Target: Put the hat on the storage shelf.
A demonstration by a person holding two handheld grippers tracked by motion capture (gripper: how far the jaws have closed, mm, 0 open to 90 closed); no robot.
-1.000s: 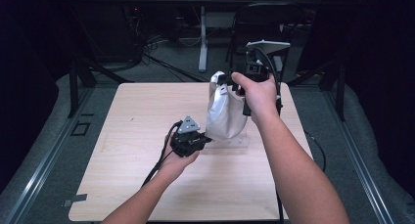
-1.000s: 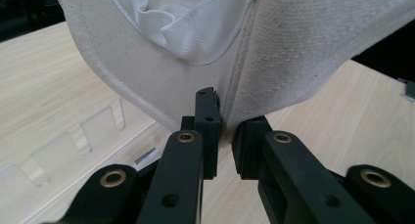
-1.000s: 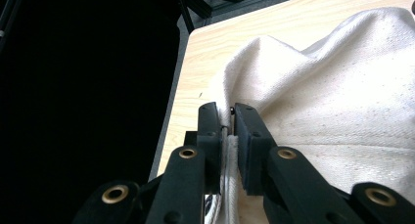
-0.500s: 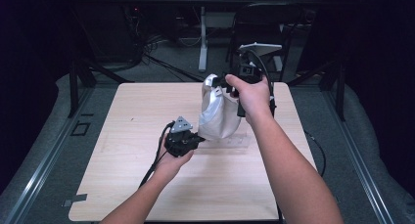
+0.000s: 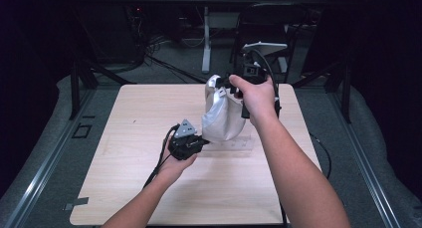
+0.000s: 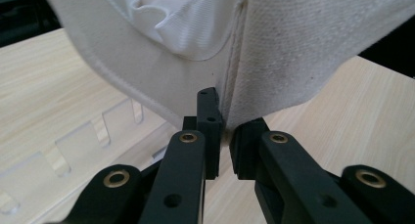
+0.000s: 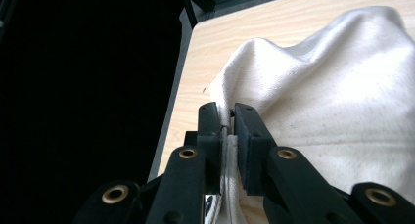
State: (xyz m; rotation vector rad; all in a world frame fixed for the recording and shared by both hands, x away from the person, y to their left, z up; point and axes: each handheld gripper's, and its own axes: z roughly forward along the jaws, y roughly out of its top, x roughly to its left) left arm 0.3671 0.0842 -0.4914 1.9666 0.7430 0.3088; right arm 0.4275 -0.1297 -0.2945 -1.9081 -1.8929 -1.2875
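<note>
High view: left gripper (image 5: 199, 141) now pinching cloth (image 5: 221, 118) (lower edge).

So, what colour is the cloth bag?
Off-white cloth bag, plain, no pattern; clearest in the left gripper view.

Coarse matt cloth bag (image 5: 219, 119), smooth wooden table (image 5: 139, 118)

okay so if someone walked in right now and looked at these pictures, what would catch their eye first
First, the white cloth bag held up over the middle of the wooden table: the right gripper is clamped on its upper edge. Low at the bag's near side, the left gripper is pinched shut on a seam. Under the bag, a clear slotted rack lies flat on the tabletop.
</note>
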